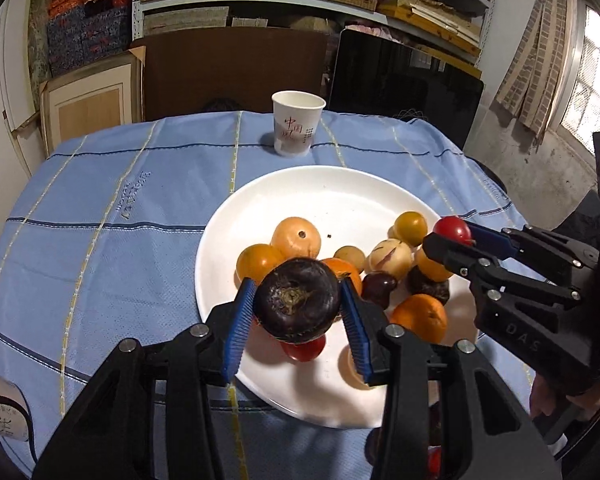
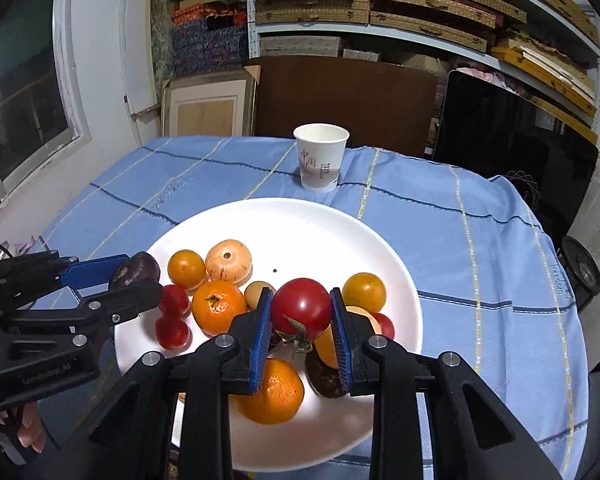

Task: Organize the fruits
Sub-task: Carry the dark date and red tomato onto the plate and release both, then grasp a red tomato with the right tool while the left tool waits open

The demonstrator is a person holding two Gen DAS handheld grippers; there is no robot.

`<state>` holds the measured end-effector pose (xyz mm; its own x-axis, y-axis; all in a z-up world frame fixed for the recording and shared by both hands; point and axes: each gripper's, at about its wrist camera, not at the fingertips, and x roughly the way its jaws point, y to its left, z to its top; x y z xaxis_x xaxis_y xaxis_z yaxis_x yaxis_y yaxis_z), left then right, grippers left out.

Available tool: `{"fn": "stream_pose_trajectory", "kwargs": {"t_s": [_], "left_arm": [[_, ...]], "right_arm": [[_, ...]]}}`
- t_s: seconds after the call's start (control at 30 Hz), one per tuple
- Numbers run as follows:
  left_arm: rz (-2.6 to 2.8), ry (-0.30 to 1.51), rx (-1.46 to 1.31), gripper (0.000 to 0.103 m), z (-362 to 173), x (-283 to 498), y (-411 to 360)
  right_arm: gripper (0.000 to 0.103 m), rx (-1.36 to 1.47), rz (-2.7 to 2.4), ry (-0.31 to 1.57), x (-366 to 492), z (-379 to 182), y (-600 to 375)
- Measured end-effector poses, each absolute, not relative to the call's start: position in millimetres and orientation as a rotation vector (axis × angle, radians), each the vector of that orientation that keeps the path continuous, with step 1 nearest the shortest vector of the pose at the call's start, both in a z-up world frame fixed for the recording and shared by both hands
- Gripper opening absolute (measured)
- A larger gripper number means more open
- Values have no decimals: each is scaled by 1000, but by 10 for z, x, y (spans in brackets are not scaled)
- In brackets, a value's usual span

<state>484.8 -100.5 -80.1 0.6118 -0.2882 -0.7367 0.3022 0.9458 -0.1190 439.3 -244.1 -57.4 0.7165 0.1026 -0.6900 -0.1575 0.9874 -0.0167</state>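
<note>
hovering over the near half of a white plate (image 1: 260,200), the left claw (image 1: 298,300) has a dark purple fruit (image 1: 296,300) between its blue pads; the left pad looks to be touching it, while a sliver of gap shows at the right pad, so whether it is truly gripped i cannot tell. the right claw (image 2: 300,312) is set narrow around a red tomato (image 2: 302,308), both pads lying against its sides, the stem pointing down toward the plate.

the plate sits on a blue checked cloth (image 1: 100,200) covering the desk, its near rim close to the desk's front edge. fruit crowds the plate's near and middle part: an orange mandarin (image 2: 216,312), a second mandarin (image 2: 274,392) just under the right claw, a pale peach-coloured fruit (image 2: 229,261), yellow-orange tomatoes (image 2: 186,269), and small red tomatoes (image 2: 173,322) near the left rim. the far part of the plate is bare, with only a tiny dark speck on it.

a paper cup (image 1: 297,123) stands upright beyond the plate, apart from it, near the desk's far edge. open cloth lies to the left of the plate. shelves (image 2: 380,8) of flat boxes rise behind the desk.
</note>
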Motion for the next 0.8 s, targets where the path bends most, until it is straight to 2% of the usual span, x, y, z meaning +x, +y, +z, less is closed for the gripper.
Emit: {"fn": "stream_pose_trajectory", "kwargs": {"t_s": [0.03,0.07,0.1,0.2,0.37,0.47,0.5,0.7,0.8], "left_arm": [[-340,850,9,56,-805,4849,-982],[-341,851,-7,65,-794,4842,-951],[-345,841,-29,71,-760,4829,-913],[-348,806,-46,79,-634,4773,-853],[-365,790,-65,79,-413,4495,-736],[-378,777,-66,83,-314,4136,-586],[-385,771,-66,87,-301,4006,-541],[-418,755,15,88,-360,3204,-393],[-419,789,-3,90,-514,2931,-284]], "right_arm": [[44,-76,136,740,4370,-557,-2445],[46,-69,136,728,4341,-534,-2455],[47,-64,141,718,4319,-508,-2462],[47,-72,143,693,4229,-404,-2479],[47,-72,128,667,3865,-185,-2505],[47,-66,121,689,3482,-178,-2517],[47,-65,127,697,3302,-220,-2506],[47,-105,143,766,2556,-673,-2298],[47,-80,166,780,2442,-836,-2214]]}}
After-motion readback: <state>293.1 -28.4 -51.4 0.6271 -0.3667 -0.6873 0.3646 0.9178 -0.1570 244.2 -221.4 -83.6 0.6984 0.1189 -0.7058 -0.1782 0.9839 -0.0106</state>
